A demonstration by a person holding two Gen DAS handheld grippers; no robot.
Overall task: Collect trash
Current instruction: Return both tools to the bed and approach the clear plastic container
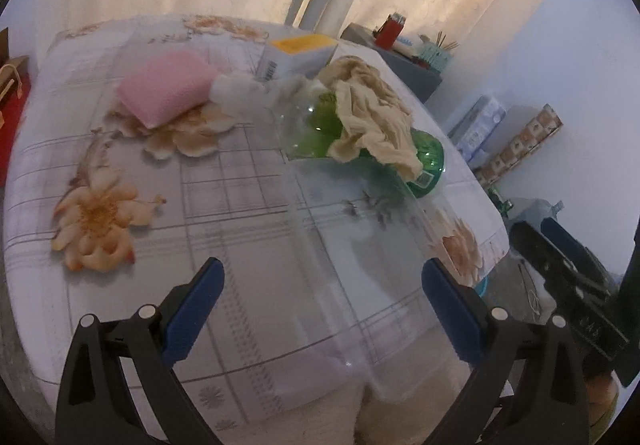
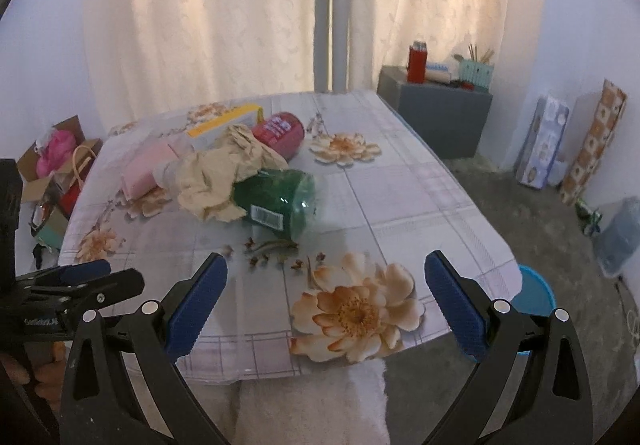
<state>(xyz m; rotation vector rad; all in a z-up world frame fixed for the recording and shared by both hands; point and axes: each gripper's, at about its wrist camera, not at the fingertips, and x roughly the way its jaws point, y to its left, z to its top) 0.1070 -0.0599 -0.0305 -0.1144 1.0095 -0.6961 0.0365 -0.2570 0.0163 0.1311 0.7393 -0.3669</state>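
- The right wrist view shows a red can (image 2: 280,133) lying behind the pile; the left wrist view hides it and shows instead a white wad of tissue (image 1: 234,89) beside the pink sponge (image 1: 166,91)
- Only the right wrist view shows the blue bin (image 2: 536,295) on the floor past the tabletop (image 2: 420,181) corner, and an open box of clutter (image 2: 56,161) on the far left
- The trash lies in a heap on the far half of the flowered cloth: a green bottle (image 2: 276,201) on its side, crumpled beige paper (image 2: 216,181) over its neck end, a yellow-topped carton (image 2: 228,125) behind
- The bottle's long axis runs slantwise across the tabletop; in the right wrist view its base points toward the near right, its neck toward the far left under the paper
- Left tool (image 1: 322,309) is spread wide with nothing between its blue pads, above the near edge
- Right tool (image 2: 326,303) is likewise spread wide and holds nothing
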